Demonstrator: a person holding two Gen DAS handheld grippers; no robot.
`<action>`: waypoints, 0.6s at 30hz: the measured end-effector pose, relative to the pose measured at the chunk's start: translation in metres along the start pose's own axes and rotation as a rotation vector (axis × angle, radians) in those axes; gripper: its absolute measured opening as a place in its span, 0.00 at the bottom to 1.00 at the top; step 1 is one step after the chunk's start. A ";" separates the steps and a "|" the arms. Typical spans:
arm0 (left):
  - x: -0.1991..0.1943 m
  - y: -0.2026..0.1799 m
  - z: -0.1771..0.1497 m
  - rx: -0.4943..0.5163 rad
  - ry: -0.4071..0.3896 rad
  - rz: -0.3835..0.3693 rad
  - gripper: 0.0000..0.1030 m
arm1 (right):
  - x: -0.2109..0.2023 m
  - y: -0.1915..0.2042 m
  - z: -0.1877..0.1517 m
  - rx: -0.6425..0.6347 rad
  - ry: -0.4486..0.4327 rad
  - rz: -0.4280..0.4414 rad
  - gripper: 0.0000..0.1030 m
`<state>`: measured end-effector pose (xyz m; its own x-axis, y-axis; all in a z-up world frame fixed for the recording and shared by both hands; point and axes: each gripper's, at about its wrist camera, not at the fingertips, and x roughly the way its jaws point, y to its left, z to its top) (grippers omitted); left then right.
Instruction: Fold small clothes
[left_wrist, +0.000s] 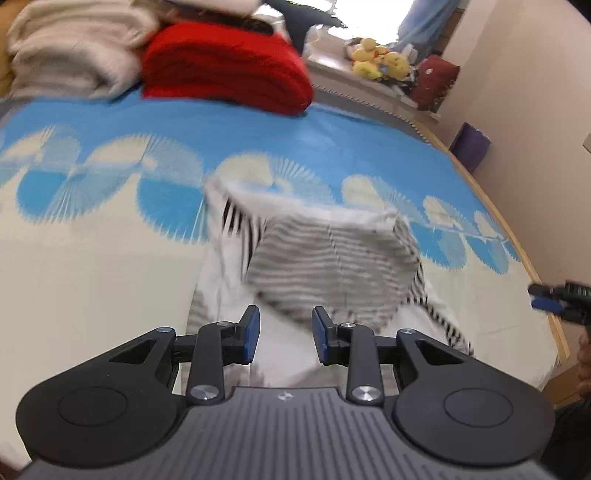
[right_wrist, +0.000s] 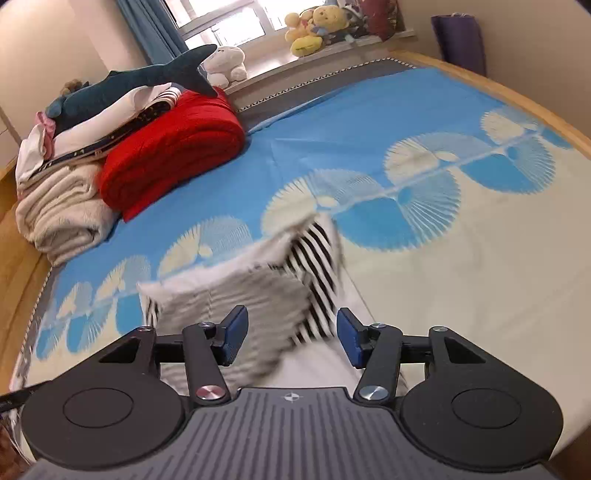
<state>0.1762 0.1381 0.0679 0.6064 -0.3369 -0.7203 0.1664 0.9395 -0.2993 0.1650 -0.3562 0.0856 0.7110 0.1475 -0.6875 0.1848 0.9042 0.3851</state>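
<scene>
A black-and-white striped garment (left_wrist: 328, 258) is seen lying on the bed (left_wrist: 92, 280), on the cream part of the sheet close to its near edge, just where the blue fan pattern begins. Part of it is turned over, so that the faint grey inside is shown, while bold black stripes are visible along one side (right_wrist: 314, 254). The cloth is blurred in both views.

The left gripper (left_wrist: 284, 334) is held just above the near end of the garment with its blue-padded fingers (left_wrist: 251, 332) set apart, and nothing is gripped between them. The right gripper (right_wrist: 290, 338) is likewise spread wide over the garment and holds nothing.

Toward the far corner of the bed, a folded red blanket (right_wrist: 173, 147) is stacked beside a cream blanket (right_wrist: 62, 210).
</scene>
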 end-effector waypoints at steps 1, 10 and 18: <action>0.001 0.003 -0.017 -0.015 0.009 0.009 0.33 | -0.003 -0.009 -0.017 0.007 0.009 -0.017 0.55; 0.027 0.006 -0.089 -0.028 0.119 0.131 0.33 | 0.016 -0.057 -0.103 0.070 0.136 -0.118 0.55; 0.019 0.022 -0.097 -0.100 0.149 0.168 0.61 | 0.039 -0.044 -0.121 0.002 0.217 -0.138 0.58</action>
<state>0.1161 0.1461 -0.0135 0.4968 -0.1885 -0.8471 -0.0098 0.9748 -0.2227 0.1024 -0.3416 -0.0330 0.5165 0.1059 -0.8497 0.2716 0.9208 0.2798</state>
